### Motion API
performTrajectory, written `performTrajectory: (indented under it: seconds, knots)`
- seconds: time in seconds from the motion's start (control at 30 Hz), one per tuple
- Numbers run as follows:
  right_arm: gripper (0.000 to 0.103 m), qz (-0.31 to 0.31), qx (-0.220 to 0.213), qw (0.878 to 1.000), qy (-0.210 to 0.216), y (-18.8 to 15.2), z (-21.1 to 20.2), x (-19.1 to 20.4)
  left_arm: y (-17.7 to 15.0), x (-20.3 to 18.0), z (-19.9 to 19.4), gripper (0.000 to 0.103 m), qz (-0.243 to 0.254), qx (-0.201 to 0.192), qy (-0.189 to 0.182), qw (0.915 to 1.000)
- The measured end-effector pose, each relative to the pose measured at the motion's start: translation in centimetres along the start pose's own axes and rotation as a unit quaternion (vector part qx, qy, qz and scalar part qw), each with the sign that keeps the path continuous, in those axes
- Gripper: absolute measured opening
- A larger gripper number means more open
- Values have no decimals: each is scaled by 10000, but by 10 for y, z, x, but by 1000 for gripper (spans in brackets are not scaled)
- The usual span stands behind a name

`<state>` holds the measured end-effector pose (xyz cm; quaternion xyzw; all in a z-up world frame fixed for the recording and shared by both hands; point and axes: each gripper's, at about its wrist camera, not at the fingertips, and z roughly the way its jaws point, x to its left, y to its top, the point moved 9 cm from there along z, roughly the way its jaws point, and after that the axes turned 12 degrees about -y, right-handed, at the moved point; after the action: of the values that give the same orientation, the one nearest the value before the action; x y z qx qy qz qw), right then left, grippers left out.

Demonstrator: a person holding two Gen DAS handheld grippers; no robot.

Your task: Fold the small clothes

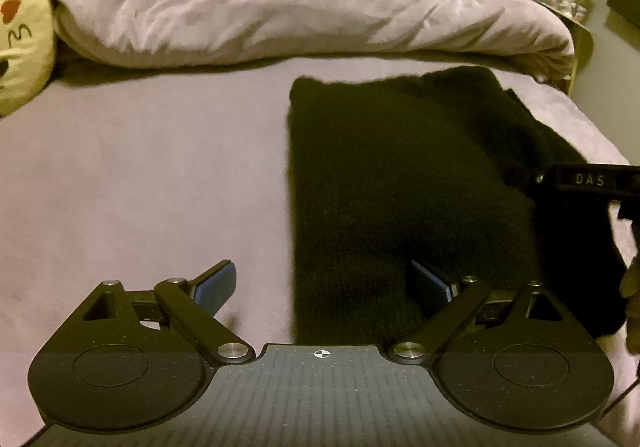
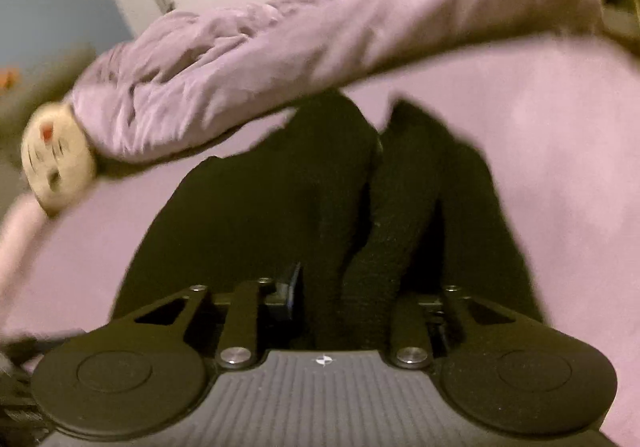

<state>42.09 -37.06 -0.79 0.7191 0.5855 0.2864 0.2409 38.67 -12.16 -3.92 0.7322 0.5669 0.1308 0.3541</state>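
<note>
Bed (image 1: 140, 187): lilac sheet; rumpled duvet (image 1: 256, 11), plush toy (image 1: 20, 43) behind.
Black garment (image 1: 400, 175): flat on sheet.
Left gripper (image 1: 324, 283): jaws wide, empty, straddling garment's edge.
Right gripper (image 2: 352, 295): clamped on raised garment fold.

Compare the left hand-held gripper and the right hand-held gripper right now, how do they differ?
The left hand-held gripper is wide open with nothing between its fingers; the right hand-held gripper has a raised fold of the black garment running between its fingers. The left one sits at the garment's left edge, partly over bare purple sheet; the right one is over the garment itself. Its view is blurred, the left's sharp. Both point toward the rumpled duvet.
</note>
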Motion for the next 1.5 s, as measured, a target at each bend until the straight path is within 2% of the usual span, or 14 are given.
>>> performTrajectory:
  seconds: [0.07, 0.2, 0.33, 0.43, 0.5, 0.63, 0.7, 0.77, 0.83, 0.9, 0.97, 1.2, 1.27, 1.5]
  knots:
    - [16, -696, -454, 9955, -458, 12, -16, 10, 3, -3, -6, 97, 87, -68, 22, 9999]
    - [13, -1571, -1236, 9719, -1241, 33, -40, 12, 10, -12, -15, 97, 159, -151, -92, 9997]
    - [13, -1752, -1292, 9584, -1845, 33, -32, -11, 12, -21, -16, 97, 269, -171, -219, 9993]
    - [14, -1665, -1089, 9505, -2387, 21, -5, -43, 9, -20, -3, 98, 267, -37, -277, 9993]
    - [15, -1754, -877, 9473, -2532, 5, 19, -57, 7, -18, 6, 101, 33, 59, -501, 9987]
    - [19, -1477, -726, 9653, -2027, -1, 30, -62, 2, -12, 18, 100, -573, 298, -929, 9936]
    - [34, -981, -652, 9789, -1667, 8, 17, -73, 7, -7, 16, 100, -792, 243, -1179, 9896]
    - [74, -428, -639, 9858, -1492, 13, 1, -89, 12, -1, 16, 100, -949, 203, -1298, 9868]
    - [81, 63, -574, 9920, -1119, 13, -12, -104, 15, 2, 21, 100, -1094, 215, -1443, 9832]
    - [82, 640, -272, 9964, -491, 9, -15, -115, 16, 0, 31, 100, -1224, 293, -1705, 9773]
    - [84, 936, 55, 9955, -123, 1, -10, -117, 16, -4, 44, 100, -1363, 464, -1950, 9702]
    - [85, 1336, 668, 9849, 873, -13, 26, -111, 17, -18, 82, 99, -1776, 811, -2549, 9471]
    - [66, 1448, 661, 9813, 1085, -14, 34, -104, 20, -18, 91, 95, -1848, 780, -2511, 9469]
    - [55, 1681, 721, 9714, 1516, -17, 36, -78, 32, -16, 83, 69, -1825, 478, -2505, 9496]
